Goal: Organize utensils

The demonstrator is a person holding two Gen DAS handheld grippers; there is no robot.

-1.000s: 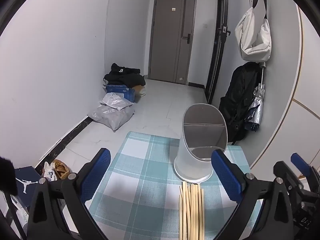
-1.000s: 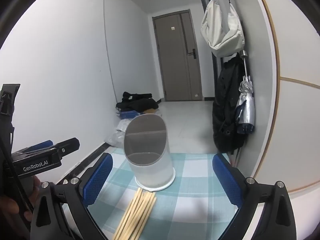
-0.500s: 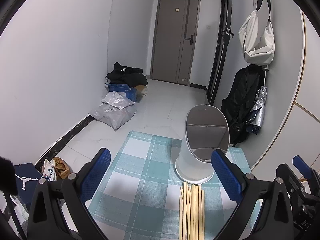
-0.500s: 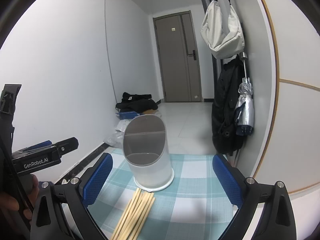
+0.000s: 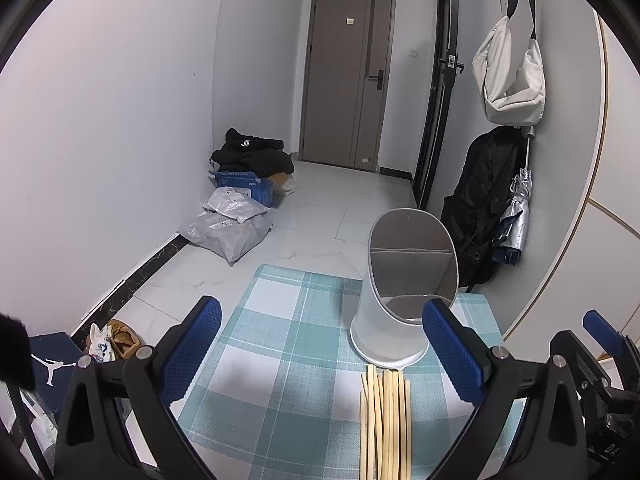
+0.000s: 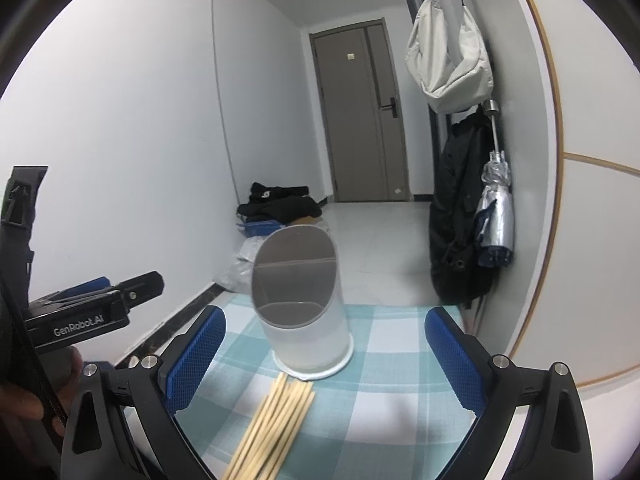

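Observation:
A bundle of several wooden chopsticks (image 5: 384, 420) lies on a teal checked cloth (image 5: 288, 344), tips pointing at a white slant-topped utensil holder (image 5: 400, 292) with a divider inside. The same bundle (image 6: 276, 420) and holder (image 6: 300, 304) show in the right wrist view. My left gripper (image 5: 320, 348) is open and empty, above the cloth, left of the bundle. My right gripper (image 6: 324, 356) is open and empty, held above the bundle and short of the holder.
The cloth (image 6: 392, 344) covers a small table by the right wall. A black backpack (image 5: 476, 208), a folded umbrella (image 5: 516, 220) and a white bag (image 5: 508, 76) hang there. Bags and a blue box (image 5: 240, 200) lie on the floor at left.
Both cameras have tilted slightly upward and shifted a little; the holder and chopsticks sit a bit lower in view. Both grippers stay open and empty.

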